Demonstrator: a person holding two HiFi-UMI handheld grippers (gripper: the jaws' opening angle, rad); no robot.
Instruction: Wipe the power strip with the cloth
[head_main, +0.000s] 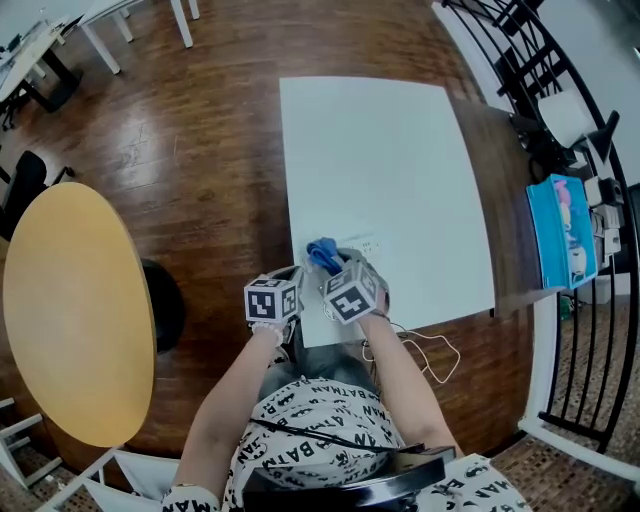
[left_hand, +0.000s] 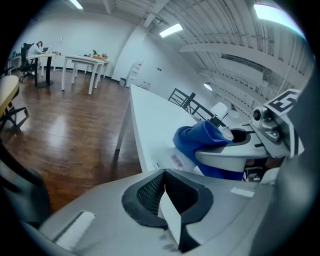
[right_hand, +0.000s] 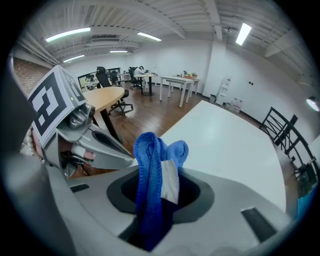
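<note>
**A:** Which step are they on?

**B:** The start of the wipe, I'd say. The right gripper (right_hand: 162, 187) is clenched on the blue cloth (right_hand: 147, 165), with a bunched fold standing up past its fingertips. The white power strip (left_hand: 179, 161) lies on the white table (head_main: 390, 150), just ahead of those fingertips and under them. I can't tell whether the cloth is touching it.

**A:** And the other hand?

**B:** The left gripper (left_hand: 167, 200) has its jaws pressed together on nothing. It hangs just beside the right one, and the strip is ahead of its tips and off to their right.

**A:** So what does the next move call for?

**B:** My guess is they bring the cloth down flat on the strip's top face and draw it along the length. The strip looks light, and its thin white cable (head_main: 432, 352) trails loose behind the right fingers, off the near edge. It may slide unless the left fingers pin one end.

**A:** Can you read anything?

**B:** The strip has a small label on its side, but the print is too fine to read. The person's shirt says "BATMAN" over and over. The marker cubes carry only black-and-white squares, no words
</note>
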